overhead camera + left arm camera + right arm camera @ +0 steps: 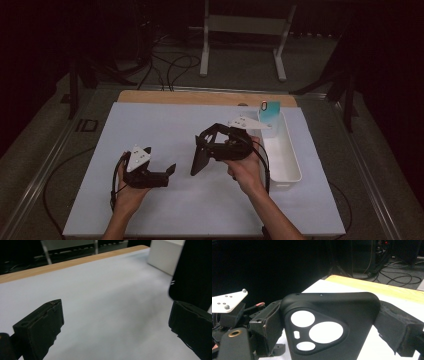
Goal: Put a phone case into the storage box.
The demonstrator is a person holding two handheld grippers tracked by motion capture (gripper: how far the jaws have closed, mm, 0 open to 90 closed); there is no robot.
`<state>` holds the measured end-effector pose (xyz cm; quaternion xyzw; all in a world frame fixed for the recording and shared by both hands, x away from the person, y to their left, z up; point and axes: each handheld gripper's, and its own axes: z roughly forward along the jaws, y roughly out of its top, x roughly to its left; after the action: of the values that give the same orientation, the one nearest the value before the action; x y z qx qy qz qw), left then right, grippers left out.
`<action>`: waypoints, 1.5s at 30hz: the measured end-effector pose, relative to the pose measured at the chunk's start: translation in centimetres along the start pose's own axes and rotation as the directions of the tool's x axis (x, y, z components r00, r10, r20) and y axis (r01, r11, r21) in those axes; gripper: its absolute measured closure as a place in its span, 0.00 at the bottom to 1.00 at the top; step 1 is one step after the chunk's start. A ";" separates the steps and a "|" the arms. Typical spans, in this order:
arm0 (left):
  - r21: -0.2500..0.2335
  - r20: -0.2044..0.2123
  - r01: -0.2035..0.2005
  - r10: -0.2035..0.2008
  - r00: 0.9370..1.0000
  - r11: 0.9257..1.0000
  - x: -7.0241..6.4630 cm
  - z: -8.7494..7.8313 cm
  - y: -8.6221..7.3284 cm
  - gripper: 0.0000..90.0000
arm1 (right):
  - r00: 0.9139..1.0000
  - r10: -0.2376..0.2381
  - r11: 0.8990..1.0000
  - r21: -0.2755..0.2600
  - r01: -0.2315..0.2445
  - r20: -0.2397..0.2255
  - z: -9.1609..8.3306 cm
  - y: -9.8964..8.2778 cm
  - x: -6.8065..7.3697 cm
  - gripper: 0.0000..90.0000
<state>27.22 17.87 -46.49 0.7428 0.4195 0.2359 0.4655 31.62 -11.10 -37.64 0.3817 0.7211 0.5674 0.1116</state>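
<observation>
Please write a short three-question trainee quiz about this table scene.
1. True or false: the right hand-held gripper grips a black rubbery phone case with camera cut-outs.
2. How do the left hand-held gripper's jaws stand? A) wide apart, nothing between them B) closed on a card C) closed on the case
3. What sits in the far end of the long white plastic tray?

Key: 1 true. 2 A. 3 A teal card or tag with a small clip, leaning there; its detail is too small to tell.
</observation>
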 end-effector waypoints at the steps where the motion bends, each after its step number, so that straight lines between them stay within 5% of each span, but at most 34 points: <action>1: -0.003 -0.010 0.005 -0.005 1.000 1.000 0.2 -0.1 -0.3 0.00 | 1.000 0.000 1.000 -0.001 0.000 0.000 0.0 0.0 0.0 0.15; 13: -0.027 -0.064 0.036 -0.037 0.997 0.999 1.6 -0.9 -3.0 0.00 | 1.000 -0.005 1.000 -0.013 0.005 -0.005 -0.3 0.4 0.0 0.15; 45: -0.054 -0.115 0.003 -0.009 0.993 0.999 1.4 -1.0 -3.4 0.00 | 0.988 -0.072 0.996 -0.034 0.077 0.137 -0.5 3.8 -3.6 0.15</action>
<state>25.85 20.28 -49.13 0.7141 0.4413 0.2880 0.4608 35.42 -13.70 -34.99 0.3898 0.7144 0.5496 0.1887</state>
